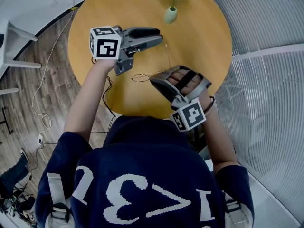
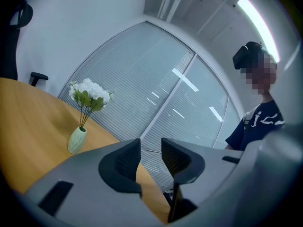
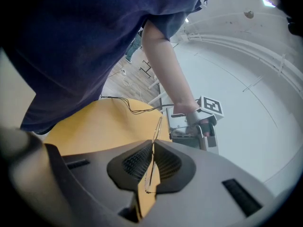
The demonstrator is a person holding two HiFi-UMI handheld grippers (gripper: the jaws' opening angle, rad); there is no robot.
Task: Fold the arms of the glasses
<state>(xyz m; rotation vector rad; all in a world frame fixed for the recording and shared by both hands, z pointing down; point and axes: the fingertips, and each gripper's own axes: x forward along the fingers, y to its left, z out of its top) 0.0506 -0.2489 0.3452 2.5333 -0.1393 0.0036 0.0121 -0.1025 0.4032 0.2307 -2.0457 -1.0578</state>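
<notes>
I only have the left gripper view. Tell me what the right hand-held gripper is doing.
Observer: The right hand-held gripper is shut on the thin wire frame of the glasses.
Operator: Now tell me where those glasses are from my jaws.
Observer: In the head view they are over the table, nearer the person than the left hand-held gripper. One thin arm of the glasses runs up toward its tips. I can't tell whether it touches them.
</notes>
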